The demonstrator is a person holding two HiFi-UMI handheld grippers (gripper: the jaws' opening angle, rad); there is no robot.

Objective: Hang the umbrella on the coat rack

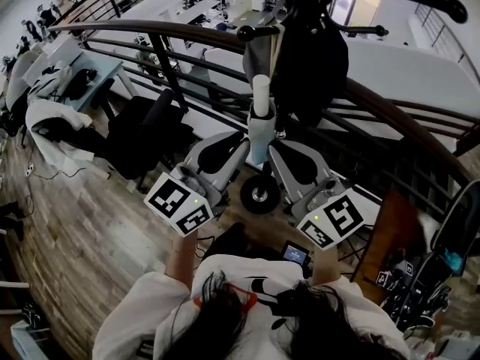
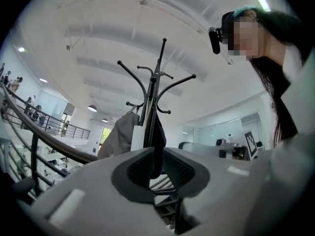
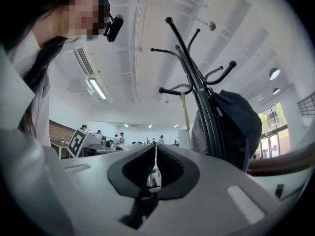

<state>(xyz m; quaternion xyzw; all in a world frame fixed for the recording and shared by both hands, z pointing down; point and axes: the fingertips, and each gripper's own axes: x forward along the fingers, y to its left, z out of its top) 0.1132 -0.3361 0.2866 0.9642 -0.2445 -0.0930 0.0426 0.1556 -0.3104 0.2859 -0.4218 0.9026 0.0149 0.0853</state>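
Note:
The black coat rack (image 1: 315, 21) stands by the railing, its curved hooks spreading at the top (image 2: 156, 77) (image 3: 189, 68). A dark bag (image 1: 315, 66) (image 3: 236, 127) hangs on it. Beside the bag hangs grey fabric (image 1: 259, 55) (image 2: 118, 134) with a white cylinder (image 1: 260, 96) (image 2: 138, 137) (image 3: 184, 135) and a thin tan strip (image 3: 184, 107); this looks like the umbrella. My left gripper (image 1: 251, 137) (image 2: 156, 154) and right gripper (image 1: 271, 137) (image 3: 153, 151) meet tip to tip just under the white cylinder. Both are shut, and nothing shows between their pads.
A curved dark handrail (image 1: 187, 28) with black bars runs behind the rack, above a lower floor of desks. A black wheel (image 1: 260, 193) sits on the wood floor below the grippers. A dark chair (image 1: 150, 126) stands left, a brown board (image 1: 394, 231) right.

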